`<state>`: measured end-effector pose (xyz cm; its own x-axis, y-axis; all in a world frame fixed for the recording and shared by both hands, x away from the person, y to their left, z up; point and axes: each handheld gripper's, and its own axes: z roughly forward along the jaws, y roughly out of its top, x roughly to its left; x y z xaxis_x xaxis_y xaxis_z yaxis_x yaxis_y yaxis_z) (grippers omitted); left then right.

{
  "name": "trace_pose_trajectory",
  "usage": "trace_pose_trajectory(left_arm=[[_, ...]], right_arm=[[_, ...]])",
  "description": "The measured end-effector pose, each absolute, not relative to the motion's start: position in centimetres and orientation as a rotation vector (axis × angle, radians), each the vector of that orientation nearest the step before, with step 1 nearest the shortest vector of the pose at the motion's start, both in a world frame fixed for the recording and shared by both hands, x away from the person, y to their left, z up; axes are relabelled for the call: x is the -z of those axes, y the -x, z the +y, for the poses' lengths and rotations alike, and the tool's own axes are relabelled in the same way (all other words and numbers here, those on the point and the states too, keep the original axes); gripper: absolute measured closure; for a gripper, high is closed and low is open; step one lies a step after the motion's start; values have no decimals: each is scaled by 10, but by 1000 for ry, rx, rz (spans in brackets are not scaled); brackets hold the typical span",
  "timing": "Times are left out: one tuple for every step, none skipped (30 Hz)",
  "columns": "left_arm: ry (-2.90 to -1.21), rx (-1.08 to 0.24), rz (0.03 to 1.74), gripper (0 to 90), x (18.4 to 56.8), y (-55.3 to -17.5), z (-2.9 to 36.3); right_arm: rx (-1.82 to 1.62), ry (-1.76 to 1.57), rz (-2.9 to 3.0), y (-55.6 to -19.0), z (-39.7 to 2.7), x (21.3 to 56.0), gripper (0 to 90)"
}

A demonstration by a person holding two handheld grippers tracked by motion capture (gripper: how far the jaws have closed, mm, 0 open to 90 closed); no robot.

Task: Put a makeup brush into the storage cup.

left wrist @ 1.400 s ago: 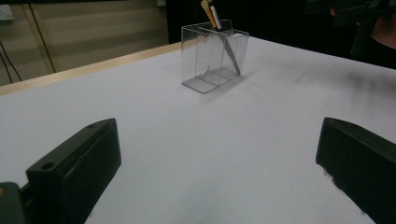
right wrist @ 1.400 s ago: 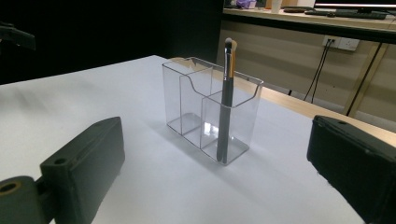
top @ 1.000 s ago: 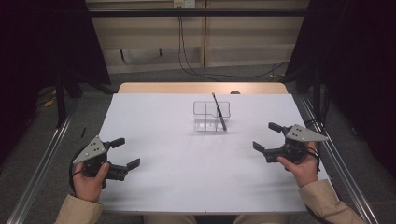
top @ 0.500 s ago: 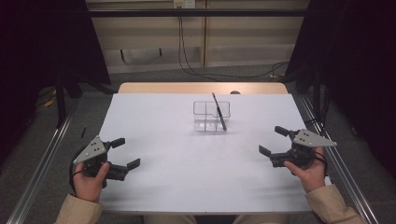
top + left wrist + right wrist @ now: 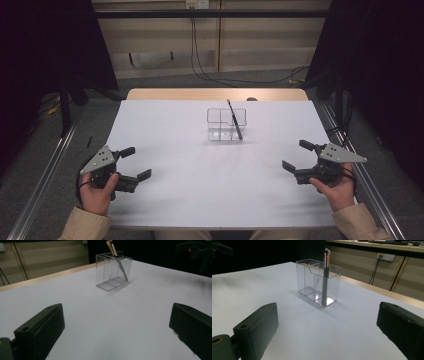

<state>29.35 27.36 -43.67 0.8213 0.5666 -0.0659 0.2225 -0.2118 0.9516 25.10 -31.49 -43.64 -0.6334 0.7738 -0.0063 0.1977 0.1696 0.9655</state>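
Right gripper is drawn back outward, jaws spread, empty | left gripper unmoved, jaws apart | slim grey makeup brush stands in clear acrylic organiser, well ahead of both | placement judged finished

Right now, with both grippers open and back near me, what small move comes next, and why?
Probably ease the right gripper forward toward the brush. It stands leaning in the clear holder, on that gripper's side, with bare table between. The left gripper is farther off.

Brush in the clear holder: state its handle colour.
Grey handle on the brush, clearest in the right gripper view.
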Motion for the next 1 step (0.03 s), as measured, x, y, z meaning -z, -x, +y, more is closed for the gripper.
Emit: trace_pose_trajectory(left_arm=[[-1790, -350, 606, 0, 437, -294, 273]], right_arm=[[-1478, -911, 1945, -251, -315, 437, 37]])
